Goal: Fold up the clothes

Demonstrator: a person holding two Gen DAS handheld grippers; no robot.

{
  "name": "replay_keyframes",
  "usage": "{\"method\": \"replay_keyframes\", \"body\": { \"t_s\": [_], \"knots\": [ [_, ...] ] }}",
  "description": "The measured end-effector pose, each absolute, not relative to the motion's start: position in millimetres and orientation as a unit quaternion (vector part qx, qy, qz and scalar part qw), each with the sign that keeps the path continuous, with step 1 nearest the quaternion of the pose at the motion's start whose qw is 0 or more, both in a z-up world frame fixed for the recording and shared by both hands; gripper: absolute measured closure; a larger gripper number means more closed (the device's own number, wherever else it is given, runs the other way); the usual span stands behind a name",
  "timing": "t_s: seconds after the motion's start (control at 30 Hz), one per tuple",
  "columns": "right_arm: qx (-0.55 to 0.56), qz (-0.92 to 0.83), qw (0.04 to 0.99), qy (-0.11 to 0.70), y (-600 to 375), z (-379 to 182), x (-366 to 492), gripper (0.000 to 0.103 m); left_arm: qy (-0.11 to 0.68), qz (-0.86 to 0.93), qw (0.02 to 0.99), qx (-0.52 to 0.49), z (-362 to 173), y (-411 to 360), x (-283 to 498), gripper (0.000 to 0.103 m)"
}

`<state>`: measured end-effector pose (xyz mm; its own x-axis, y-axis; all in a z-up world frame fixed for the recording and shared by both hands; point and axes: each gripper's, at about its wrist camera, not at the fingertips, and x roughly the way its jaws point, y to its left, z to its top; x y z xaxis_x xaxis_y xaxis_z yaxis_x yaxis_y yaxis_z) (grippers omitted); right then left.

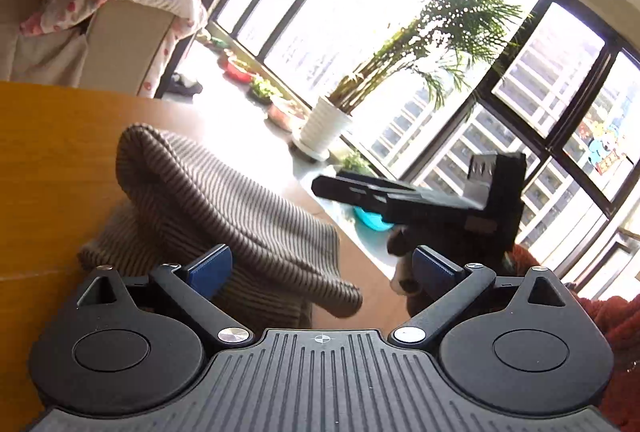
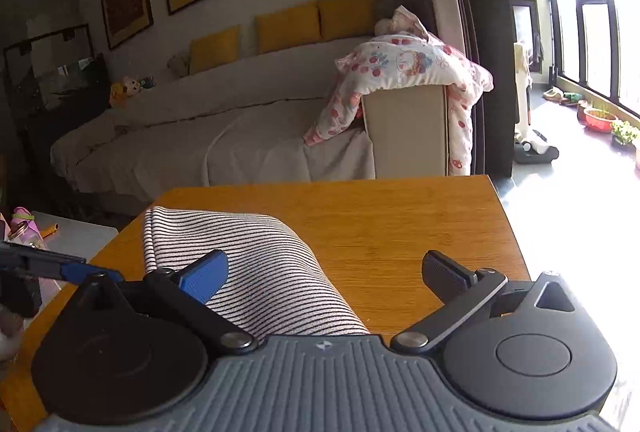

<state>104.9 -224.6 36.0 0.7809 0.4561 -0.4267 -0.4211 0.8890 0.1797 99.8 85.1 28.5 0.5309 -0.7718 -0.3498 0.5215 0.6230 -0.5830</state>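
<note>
- Striped garment (image 2: 256,264): folded bundle on the wooden tabletop (image 2: 380,216), lying just ahead of my right gripper (image 2: 324,276), toward its left finger.
- Right gripper: jaws spread wide, nothing between them.
- Left gripper (image 1: 322,268): jaws apart, empty, garment just ahead.

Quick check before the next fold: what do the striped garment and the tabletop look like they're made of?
Striped garment: seems a soft ribbed knit, matte; fine dark and pale stripes, and it slumps in rounded folds. Tabletop: looks like wood or wood-look laminate, orange-brown with straight grain lines and a smooth, slightly glossy surface; which of the two, I can't tell.
</note>
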Motion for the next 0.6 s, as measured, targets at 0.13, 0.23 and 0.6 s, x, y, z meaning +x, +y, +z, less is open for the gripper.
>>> {"method": "replay_keyframes", "body": {
  "t_s": [0.13, 0.23, 0.6],
  "knots": [
    [0.049, 0.307, 0.919, 0.243, -204, 29, 83, 0.0, 0.267, -0.342, 0.862, -0.261, 35, 91, 141, 0.003],
    [0.06, 0.314, 0.901, 0.293, -192, 0, 80, 0.0, 0.321, -0.289, 0.859, -0.274, 14, 88, 175, 0.004],
    [-0.136, 0.298, 0.924, 0.199, -144, 1, 19, 0.0, 0.307, -0.249, 0.875, -0.28, 20, 118, 144, 0.005]
  ]
}}
